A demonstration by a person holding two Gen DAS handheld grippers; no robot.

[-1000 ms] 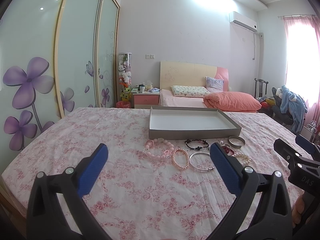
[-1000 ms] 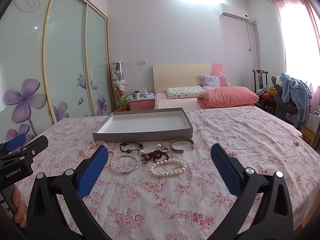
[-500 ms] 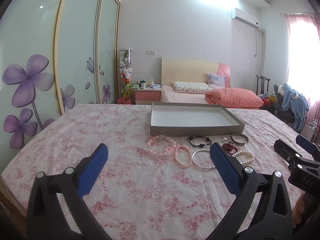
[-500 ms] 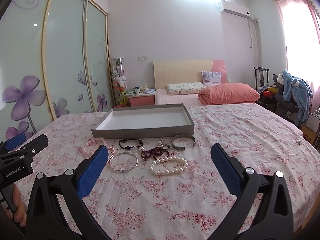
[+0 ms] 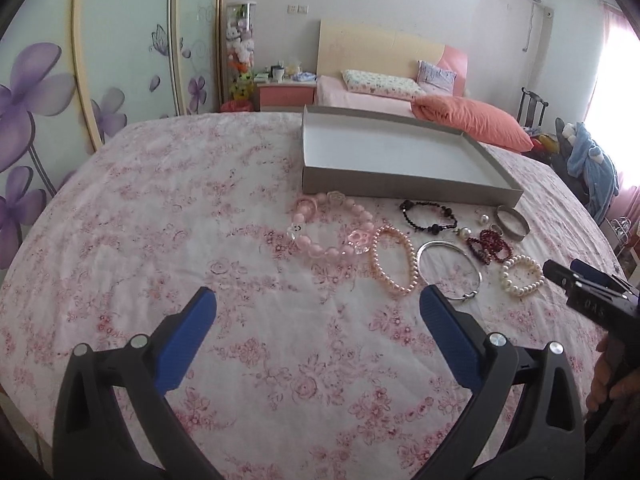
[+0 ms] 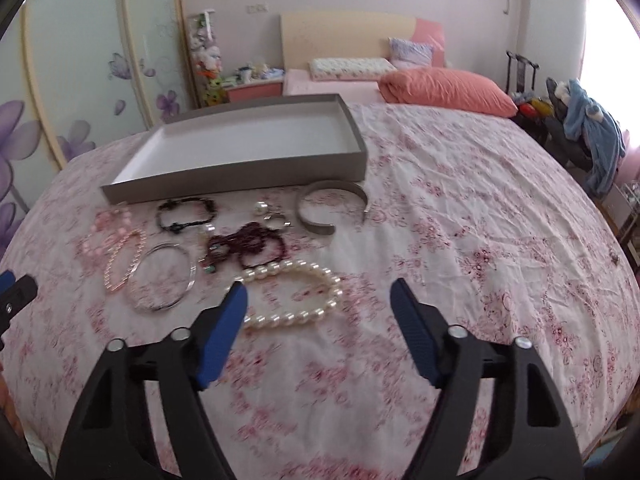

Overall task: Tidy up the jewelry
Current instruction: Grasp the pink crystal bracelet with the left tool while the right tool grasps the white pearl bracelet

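I have both grippers tipped down over the floral bedspread (image 5: 168, 216), and I take the tray (image 6: 256, 178) as my landmark: shallow, grey outside, white inside, nothing in it. All the jewelry lies on the cloth just in front of its near wall.

My right gripper (image 6: 318, 294) has its jaws apart with nothing between the pads; they have just been closing in. The pearl bracelet (image 6: 298, 294) lies right under that gap, its left side hidden behind the left pad, and I cannot tell whether the pad touches it. Between the pearls and the tray sits the garnet tangle (image 6: 246, 246). The open metal cuff (image 6: 332, 208) lies close to the tray's right corner, the black bead bracelet (image 6: 186, 214) nearer the middle of the wall, and the silver bangle (image 6: 162, 278) left of the garnets.

My left gripper (image 5: 318, 306) is spread wide and holds nothing. It hovers over bare cloth, well short of the tray, with the silver bangle just beyond its right pad and the small pink bracelet (image 5: 394, 260) beside that.

The left view gives me a sharp look at the big pink bead bracelet (image 5: 330, 226) near the tray's left corner, which is only a blur in the right view. It also shows the right gripper's tips coming in from the edge beside the pearls. The right view shows the cuff's gap facing away from the tray.
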